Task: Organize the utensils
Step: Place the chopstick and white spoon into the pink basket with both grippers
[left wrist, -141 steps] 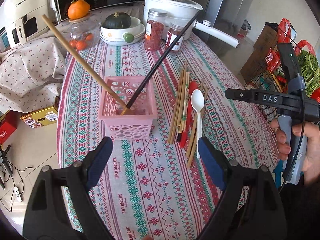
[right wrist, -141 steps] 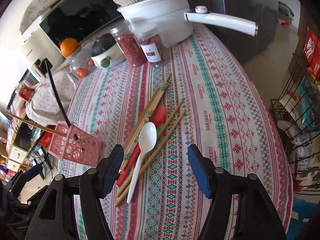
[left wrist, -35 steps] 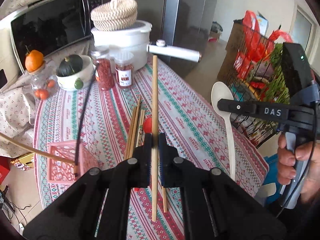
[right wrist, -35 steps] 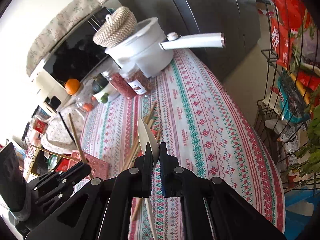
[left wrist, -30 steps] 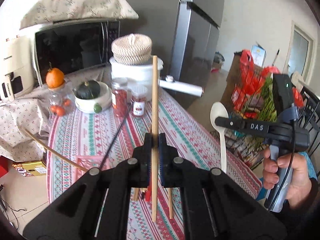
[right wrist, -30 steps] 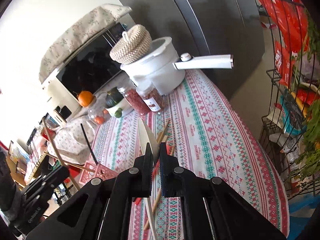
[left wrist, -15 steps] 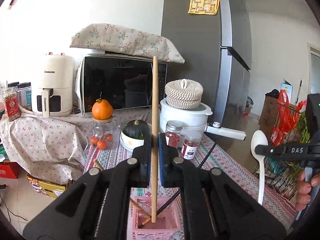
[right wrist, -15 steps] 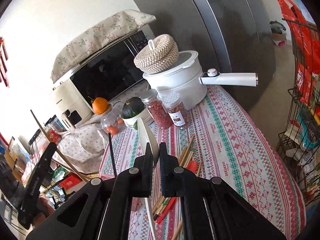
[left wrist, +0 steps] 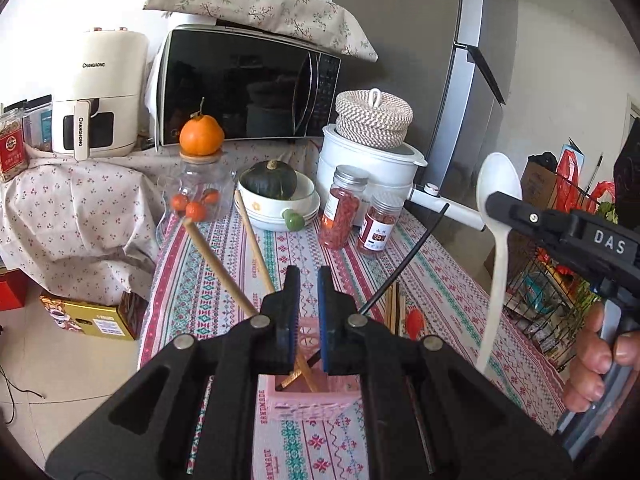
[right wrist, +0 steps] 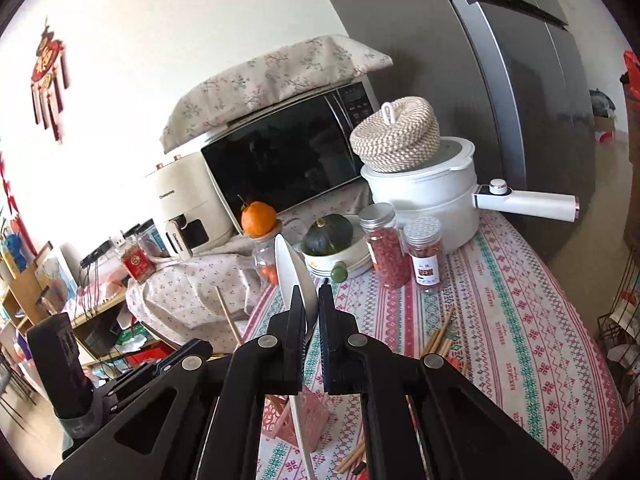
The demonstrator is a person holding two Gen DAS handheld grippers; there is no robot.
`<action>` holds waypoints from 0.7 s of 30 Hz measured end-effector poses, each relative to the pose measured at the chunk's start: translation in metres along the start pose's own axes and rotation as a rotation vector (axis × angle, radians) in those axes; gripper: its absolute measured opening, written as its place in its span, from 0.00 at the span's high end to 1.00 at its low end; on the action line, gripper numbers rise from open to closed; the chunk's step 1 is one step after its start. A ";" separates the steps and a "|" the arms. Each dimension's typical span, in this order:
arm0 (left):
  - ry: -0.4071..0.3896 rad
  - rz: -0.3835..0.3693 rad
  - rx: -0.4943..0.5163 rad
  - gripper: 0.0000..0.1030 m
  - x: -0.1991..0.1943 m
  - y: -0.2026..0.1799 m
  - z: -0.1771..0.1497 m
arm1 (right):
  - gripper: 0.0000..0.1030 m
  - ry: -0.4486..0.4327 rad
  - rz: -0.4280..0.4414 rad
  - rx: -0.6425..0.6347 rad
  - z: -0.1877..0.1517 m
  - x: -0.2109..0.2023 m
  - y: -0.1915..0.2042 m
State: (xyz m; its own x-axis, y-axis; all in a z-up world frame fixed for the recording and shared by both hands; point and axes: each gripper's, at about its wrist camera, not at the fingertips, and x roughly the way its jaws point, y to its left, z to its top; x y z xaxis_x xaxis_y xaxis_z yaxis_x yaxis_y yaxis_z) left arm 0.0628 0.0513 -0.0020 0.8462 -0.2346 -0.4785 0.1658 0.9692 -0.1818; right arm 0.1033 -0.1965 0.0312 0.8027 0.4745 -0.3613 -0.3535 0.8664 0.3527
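Observation:
A pink basket [left wrist: 312, 396] stands on the patterned tablecloth below my left gripper [left wrist: 307, 300]. It holds two wooden chopsticks [left wrist: 218, 264] and a black one [left wrist: 404, 264], all leaning. My left gripper's jaws stand a little apart with nothing between them, right above the basket. My right gripper [right wrist: 310, 312] is shut on a white spoon [right wrist: 294, 276], held upright with the bowl up; the spoon also shows in the left wrist view [left wrist: 498, 216], above the table's right side. More wooden chopsticks [left wrist: 394, 312] and a red spoon [left wrist: 414, 320] lie on the cloth.
At the back of the table stand a white pot [left wrist: 368, 168] with a woven lid, two spice jars [left wrist: 344, 212], a bowl with a green squash [left wrist: 276, 188] and a glass jar [left wrist: 200, 192] with an orange on top. A microwave [left wrist: 248, 88] and air fryer [left wrist: 100, 96] are behind. A wire rack [left wrist: 552, 292] is right.
The wooden chopstick that my left gripper held upright now leans in the pink basket, and the left jaws have parted slightly. The right gripper with the white spoon has moved closer to the basket.

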 end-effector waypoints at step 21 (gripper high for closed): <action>0.191 0.089 -0.099 0.43 -0.035 0.050 -0.014 | 0.95 -0.076 -0.121 -0.120 -0.027 0.084 0.075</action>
State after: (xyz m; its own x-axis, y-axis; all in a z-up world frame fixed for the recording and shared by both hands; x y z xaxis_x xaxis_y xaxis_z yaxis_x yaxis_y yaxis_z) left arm 0.0344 0.1072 -0.0063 0.7423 -0.1672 -0.6488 0.0362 0.9770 -0.2103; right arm 0.1309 -0.0873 0.0040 0.8750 0.3570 -0.3271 -0.3035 0.9308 0.2039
